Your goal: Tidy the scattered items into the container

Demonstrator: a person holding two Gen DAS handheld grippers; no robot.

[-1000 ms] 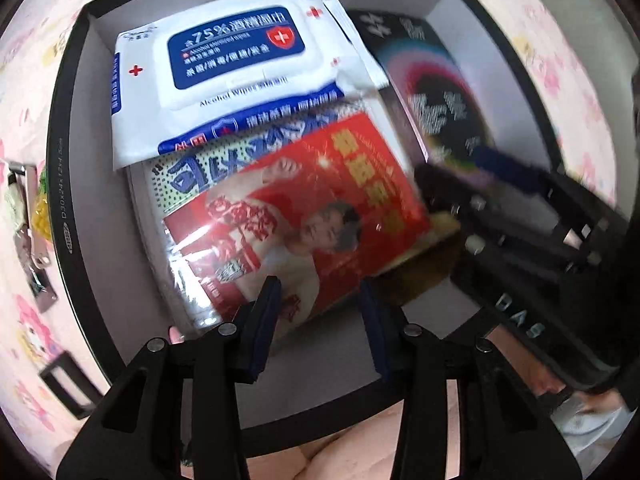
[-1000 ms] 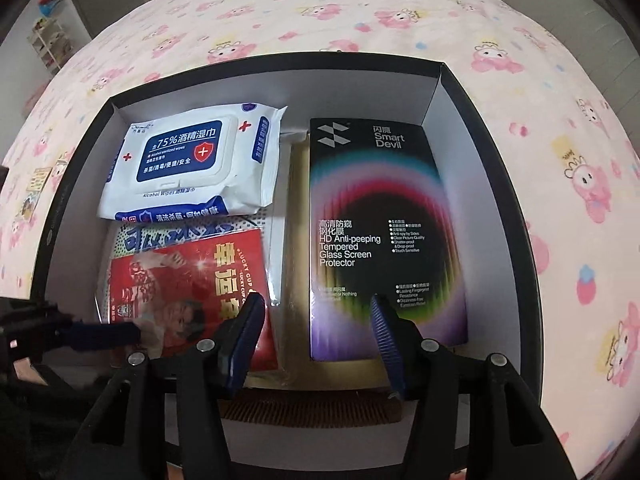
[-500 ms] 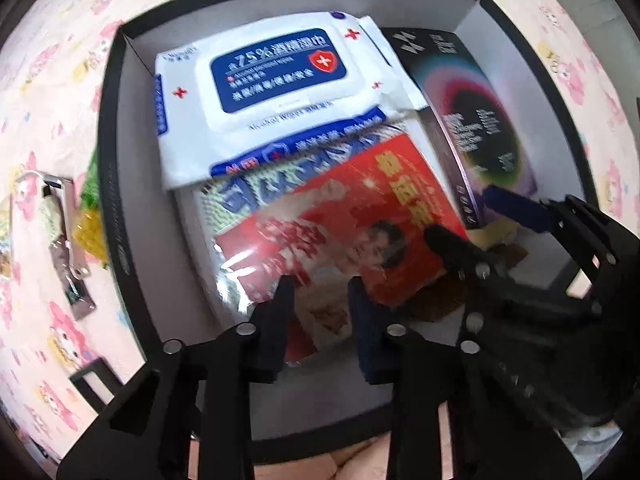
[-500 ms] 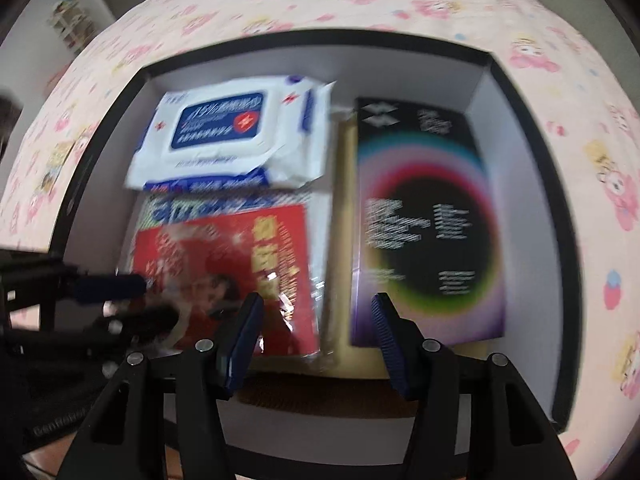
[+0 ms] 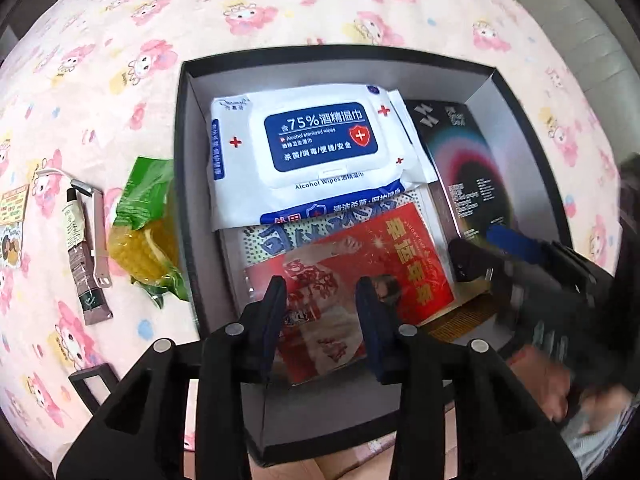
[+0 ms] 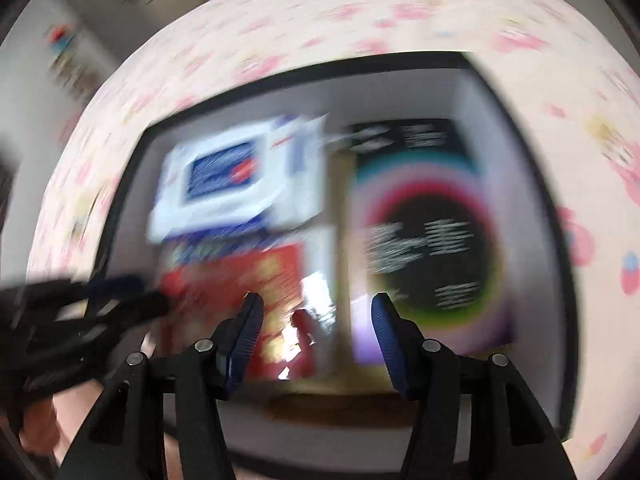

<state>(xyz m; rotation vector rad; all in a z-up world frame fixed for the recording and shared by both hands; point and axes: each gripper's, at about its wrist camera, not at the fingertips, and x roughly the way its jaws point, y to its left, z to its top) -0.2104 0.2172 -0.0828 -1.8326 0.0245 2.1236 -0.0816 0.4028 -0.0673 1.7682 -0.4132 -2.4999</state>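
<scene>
A black box [image 5: 182, 184] with a grey inside lies on the pink patterned bedspread. It holds a white alcohol wipes pack [image 5: 308, 156], a red packet [image 5: 360, 264] and a black screen protector box [image 5: 464, 160]. My left gripper [image 5: 320, 296] is open and empty, above the box's near end over the red packet. My right gripper [image 6: 316, 312] is open and empty above the box [image 6: 556, 216]; its view is motion-blurred. It also shows at the right of the left wrist view [image 5: 516, 244].
Left of the box on the bedspread lie a green packet of yellow corn [image 5: 144, 232], a brown sachet [image 5: 82, 256], a metal nail clipper [image 5: 96, 228] and small stickers [image 5: 12, 220]. A black clip [image 5: 90, 380] lies near the bed's front edge.
The left gripper has pulled back and up from the box, so the items on the bedspread show more, and its jaws have opened a little. The right gripper is also moving back; its view has blurred.
</scene>
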